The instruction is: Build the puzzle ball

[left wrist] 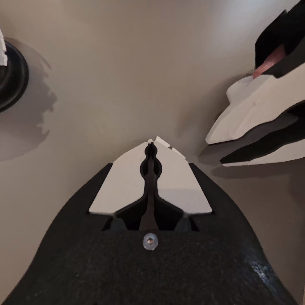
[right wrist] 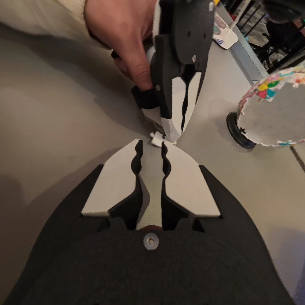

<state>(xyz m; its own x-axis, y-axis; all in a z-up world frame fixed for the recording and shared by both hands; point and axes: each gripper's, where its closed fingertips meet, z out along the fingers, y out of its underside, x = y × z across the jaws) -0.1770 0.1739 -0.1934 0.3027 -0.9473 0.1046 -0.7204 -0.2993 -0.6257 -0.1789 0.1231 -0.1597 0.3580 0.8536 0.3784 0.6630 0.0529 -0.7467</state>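
Observation:
My left gripper (left wrist: 151, 144) is shut on a small white puzzle piece (left wrist: 162, 141), which pokes out past its tips on the right side. In the right wrist view the left gripper (right wrist: 173, 137) comes down from above and pinches the edge of the piece (right wrist: 156, 138) just above the table. My right gripper (right wrist: 151, 143) is open and empty, with its right fingertip (right wrist: 165, 147) right next to the piece. It also shows at the right of the left wrist view (left wrist: 214, 151). The partly built puzzle ball (right wrist: 272, 115), colourful outside and grey inside, sits on a black ring stand (right wrist: 237, 132) at the right.
The grey table (left wrist: 115, 82) runs under both grippers. The ball's stand (left wrist: 11, 79) sits at the left edge of the left wrist view. A person's hand (right wrist: 128, 41) holds the left gripper. The table's far edge (right wrist: 244, 54) has clutter beyond it. Across from one pair of fingers to the other is roughly 6 centimetres. My left gripper's tips are some 15 centimetres from the partly built puzzle ball (right wrist: 272, 115).

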